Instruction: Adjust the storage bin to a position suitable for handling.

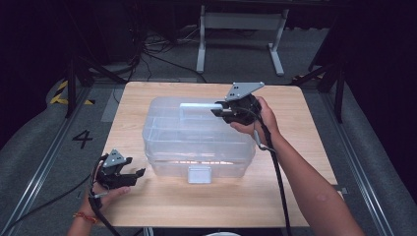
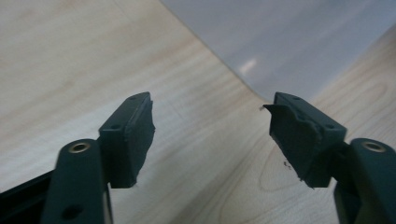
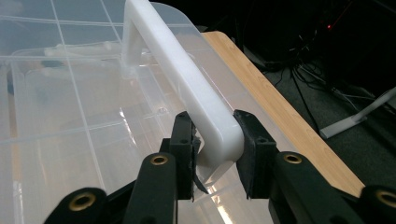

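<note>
Translucent plastic storage box [image 1: 196, 135] on wood-grain tabletop [image 1: 305, 147]; right claw [image 3: 215, 140] pinches its smooth white handle [image 3: 187, 79]; left claw [image 2: 212, 135] spread, empty.

Room is dark, walls lost in black; the only real light falls on the worktop [image 1: 162, 206], light wood grain with rounded corners. Floor [image 1: 34, 147] is grey carpet-like covering. Metal rails [image 1: 44, 162] run along it on both sides of the worktop, a black "4" [image 1: 82, 139] marked by the left one. Yellow-black hazard tape [image 1: 61, 96] sits further back on the left. Behind the worktop, a white desk frame [image 1: 241, 37] with two legs on flat feet. Black cables [image 1: 152, 51] sprawl across the floor beside it. Dark stand legs [image 1: 74, 83] at both sides.
</note>
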Demonstrator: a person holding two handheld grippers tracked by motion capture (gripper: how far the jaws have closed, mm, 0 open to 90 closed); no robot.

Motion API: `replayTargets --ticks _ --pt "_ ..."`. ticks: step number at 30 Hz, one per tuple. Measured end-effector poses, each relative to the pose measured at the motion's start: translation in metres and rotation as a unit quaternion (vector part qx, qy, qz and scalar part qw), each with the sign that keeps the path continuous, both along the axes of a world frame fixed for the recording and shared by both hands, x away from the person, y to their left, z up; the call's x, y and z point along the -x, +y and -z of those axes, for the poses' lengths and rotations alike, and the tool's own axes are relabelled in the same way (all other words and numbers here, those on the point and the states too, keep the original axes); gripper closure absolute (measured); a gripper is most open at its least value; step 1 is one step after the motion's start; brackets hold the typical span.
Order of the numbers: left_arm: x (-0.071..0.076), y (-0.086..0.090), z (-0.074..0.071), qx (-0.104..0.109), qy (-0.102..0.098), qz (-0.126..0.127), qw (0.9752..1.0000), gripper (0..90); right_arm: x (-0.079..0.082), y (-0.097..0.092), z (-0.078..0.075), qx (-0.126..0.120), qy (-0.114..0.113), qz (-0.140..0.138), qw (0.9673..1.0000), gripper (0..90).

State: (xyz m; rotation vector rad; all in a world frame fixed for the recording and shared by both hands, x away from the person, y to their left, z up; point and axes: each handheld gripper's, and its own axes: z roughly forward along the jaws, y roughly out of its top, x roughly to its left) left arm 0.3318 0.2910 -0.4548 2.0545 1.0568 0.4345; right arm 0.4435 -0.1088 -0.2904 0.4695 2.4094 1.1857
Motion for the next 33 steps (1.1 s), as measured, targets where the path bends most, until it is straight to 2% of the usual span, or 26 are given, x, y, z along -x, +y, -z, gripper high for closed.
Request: replayTargets --ticks 3,4,5,8,12,15,17,19,21,27,29,31,33 --pt "0.004 0.003 -0.011 0.018 -0.023 0.001 0.9996 38.9 -0.003 0.001 -0.003 0.003 0.006 0.001 1.0 70.6" --pt "0.006 0.003 -0.015 0.022 -0.026 0.003 0.9994 39.5 -0.003 0.001 -0.004 0.005 0.006 0.002 1.0 70.6" --pt "0.006 0.003 -0.017 0.021 -0.032 0.005 0.9992 40.9 -0.004 0.001 -0.005 0.007 0.005 0.004 1.0 70.5" --pt "0.008 0.0 -0.024 0.016 -0.041 -0.001 0.9991 41.8 -0.005 0.002 -0.007 0.009 0.007 0.005 0.9999 70.4" --pt "0.01 -0.005 -0.033 0.025 -0.05 0.009 0.9984 46.5 -0.007 0.002 -0.008 0.01 0.01 0.006 0.9999 70.3" --pt "0.011 -0.01 -0.039 0.024 -0.056 0.016 0.998 50.9 -0.008 0.002 -0.009 0.01 0.011 0.007 0.9999 70.2" --pt "0.012 -0.015 -0.043 0.032 -0.061 0.022 0.9974 54.1 -0.008 0.002 -0.009 0.012 0.009 0.007 0.9999 70.1" --pt "0.013 -0.02 -0.047 0.028 -0.068 0.027 0.9969 57.8 -0.008 0.002 -0.009 0.012 0.008 0.007 0.9999 70.1" --pt "0.013 -0.026 -0.05 0.011 -0.077 0.037 0.9963 63.9 -0.008 0.002 -0.009 0.013 0.007 0.007 0.9999 70.0" --pt "0.015 -0.034 -0.057 0.027 -0.087 0.048 0.9947 73.2 -0.007 0.003 -0.009 0.013 0.005 0.008 0.9999 70.0" --pt "0.015 -0.039 -0.059 0.022 -0.089 0.053 0.9944 75.5 -0.007 0.003 -0.009 0.013 0.004 0.008 0.9999 70.0" --pt "0.015 -0.042 -0.059 0.017 -0.091 0.047 0.9946 80.0 -0.006 0.003 -0.008 0.012 0.002 0.009 0.9999 69.9" --pt "0.015 -0.041 -0.057 0.02 -0.09 0.051 0.9944 82.8 -0.006 0.002 -0.008 0.012 0.002 0.009 0.9999 69.9"
